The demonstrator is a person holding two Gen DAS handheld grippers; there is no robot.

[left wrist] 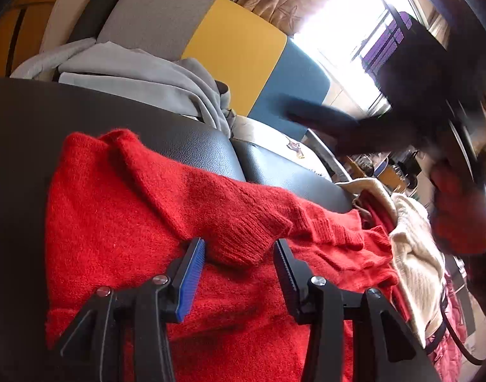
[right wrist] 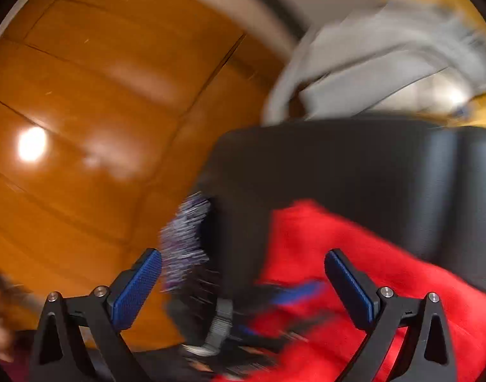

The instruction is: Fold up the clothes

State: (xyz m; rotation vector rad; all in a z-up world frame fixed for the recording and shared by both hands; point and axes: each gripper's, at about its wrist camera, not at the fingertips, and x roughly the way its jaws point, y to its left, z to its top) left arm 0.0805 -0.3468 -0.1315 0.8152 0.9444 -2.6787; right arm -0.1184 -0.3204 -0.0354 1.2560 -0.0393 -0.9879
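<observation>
Through the left wrist camera I see the left gripper (left wrist: pixel 239 256) low over the red sweater (left wrist: pixel 122 222), which lies spread on a black leather seat (left wrist: pixel 26 146). Its jaws stand partly apart. A ribbed cuff of the sweater's sleeve (left wrist: pixel 243 232) sits in the gap between them, but the pads do not press on it, so I read the gripper as open and holding nothing. The sleeve runs across the body of the sweater toward the right. Just beyond it, at the right, lies a cream knit garment (left wrist: pixel 415 242), touching the red one, with a darker pink-red cloth (left wrist: pixel 450 328) below it. Behind the seat a grey garment (left wrist: pixel 141 76) is heaped against a cushion (left wrist: pixel 230 41) of grey, yellow and blue panels. A dark blurred shape, the right gripper (left wrist: pixel 322 117), crosses the upper right in front of a bright window (left wrist: pixel 345 22).

Through the right wrist camera everything beyond the fingers is smeared by motion. The right gripper (right wrist: pixel 243 286) has its jaws spread wide with nothing clamped between the blue pads (right wrist: pixel 138 289); it is open. Between and beyond the fingers I make out a blurred black shape with blue and purple streaks; I cannot tell what it is. The red sweater (right wrist: pixel 386 270) lies at the lower right on the black seat (right wrist: pixel 338 175), under the right finger. A polished wooden floor (right wrist: pixel 99 111) fills the left, and the grey garment (right wrist: pixel 370 63) shows at the upper right.
</observation>
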